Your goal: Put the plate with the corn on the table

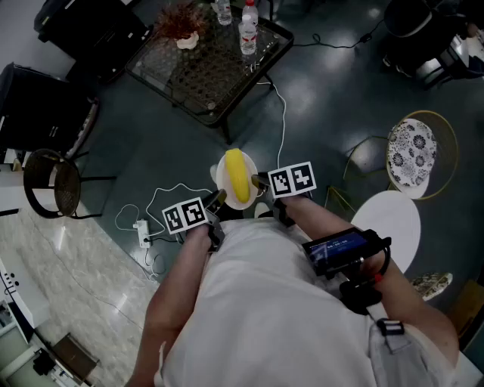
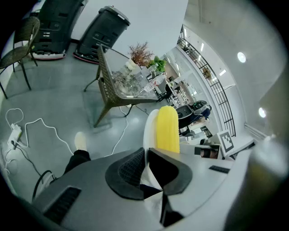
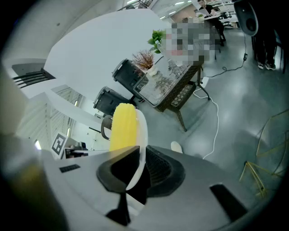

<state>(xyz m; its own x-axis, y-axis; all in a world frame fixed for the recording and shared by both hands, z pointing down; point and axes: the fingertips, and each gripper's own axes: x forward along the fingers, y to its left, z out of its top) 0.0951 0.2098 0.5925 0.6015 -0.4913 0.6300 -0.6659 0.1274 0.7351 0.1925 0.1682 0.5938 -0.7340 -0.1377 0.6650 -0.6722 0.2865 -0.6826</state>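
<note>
Right now the person is carrying the small white round plate with the yellow corn cob lying on it. They are holding it in the air over the dark grey floor, well short of the glass-topped wicker tabletop ahead. The left claw is clamping one side of the plate's rim between its black ribbed pads. The right claw is pinching the opposite side in the same way, so the plate is hanging between the two, roughly level in the head view.

As I judge it, the carry is the step in hand: the plate is gripped and lifted but not yet over the tabletop. That top is bearing clear plastic bottles and a reddish dried plant toward its far side. The nearer part seems bare, though the patterned glass is making that hard to be sure of.

The next move is calling for both claws to travel forward together at matched spacing and height, so the cob is not rolling off. The plate then needs lowering onto a bare patch before either claw lets go. A white cable is trailing across the floor on the way and is worth stepping round.
</note>
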